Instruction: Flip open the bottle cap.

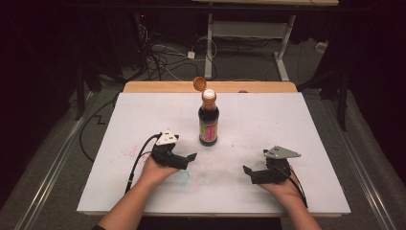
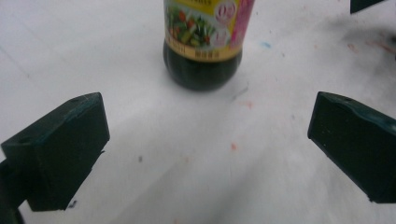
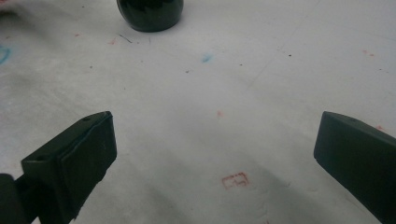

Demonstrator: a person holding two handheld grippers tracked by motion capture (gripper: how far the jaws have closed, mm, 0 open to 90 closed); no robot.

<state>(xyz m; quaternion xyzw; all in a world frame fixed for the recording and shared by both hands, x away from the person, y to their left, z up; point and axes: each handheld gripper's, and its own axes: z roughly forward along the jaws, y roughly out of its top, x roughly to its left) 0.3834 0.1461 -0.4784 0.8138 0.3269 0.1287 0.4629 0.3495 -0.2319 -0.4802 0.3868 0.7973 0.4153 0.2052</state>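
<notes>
Nearest the left edge, the left gripper (image 1: 190, 158) rests low over the white table (image 1: 287, 124), jaws spread wide with nothing between them. Just beyond it and slightly right, the dark sauce bottle (image 1: 208, 120) stands upright at mid-table, its orange flip cap (image 1: 199, 83) hinged open. Farther right and nearer, the right gripper (image 1: 246, 170) also gapes wide, holding nothing, well apart from the bottle.

bottle label (image 2: 205, 28), print too blurred to read

Black tongs (image 1: 190, 158), grey plates, trailing cables
</notes>
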